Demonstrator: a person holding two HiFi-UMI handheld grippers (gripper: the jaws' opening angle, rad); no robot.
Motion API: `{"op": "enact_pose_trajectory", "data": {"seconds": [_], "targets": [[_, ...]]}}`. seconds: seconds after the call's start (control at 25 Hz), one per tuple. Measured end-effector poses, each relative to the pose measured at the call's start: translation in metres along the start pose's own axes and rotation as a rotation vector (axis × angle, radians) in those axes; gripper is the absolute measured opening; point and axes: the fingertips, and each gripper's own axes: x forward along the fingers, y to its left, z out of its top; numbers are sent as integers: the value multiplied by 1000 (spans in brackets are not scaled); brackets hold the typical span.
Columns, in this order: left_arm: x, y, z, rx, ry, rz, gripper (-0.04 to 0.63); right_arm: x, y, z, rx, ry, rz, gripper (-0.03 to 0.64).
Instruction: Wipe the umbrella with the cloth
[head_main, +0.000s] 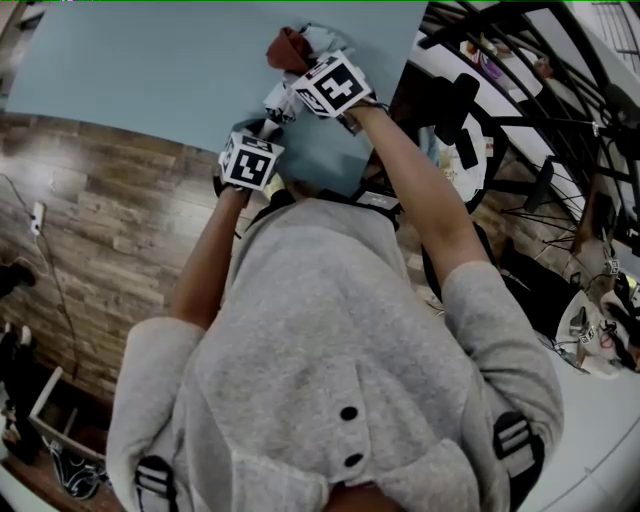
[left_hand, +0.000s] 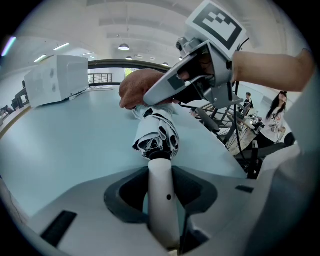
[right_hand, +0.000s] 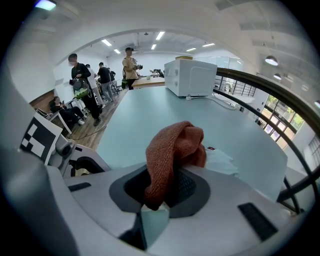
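Note:
A folded white umbrella (left_hand: 157, 132) with black markings lies on the pale blue table (head_main: 150, 70). Its white handle (left_hand: 162, 195) sits between the jaws of my left gripper (left_hand: 162, 185), which is shut on it. A red-brown knitted cloth (right_hand: 172, 155) is pinched in my right gripper (right_hand: 160, 195). The cloth (left_hand: 140, 90) rests on the far end of the umbrella, and a bit of white canopy (right_hand: 222, 161) shows just beyond it. In the head view my left gripper (head_main: 262, 130) is nearer me and my right gripper (head_main: 300, 62) is farther along the umbrella, by the cloth (head_main: 290, 45).
A white box-like appliance (right_hand: 190, 77) stands at the far end of the table. Several people (right_hand: 82, 82) stand on the wooden floor (head_main: 110, 230) beyond the table's left side. Black metal frames and chairs (head_main: 520, 90) crowd the right side.

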Motion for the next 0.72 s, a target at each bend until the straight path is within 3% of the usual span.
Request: {"op": "enact_pose_trajectory", "data": {"seconds": [0.72], "targets": [[-2,0,-2,-1,-9,-9,155,7,27,-5,-21,21,53,77]]}}
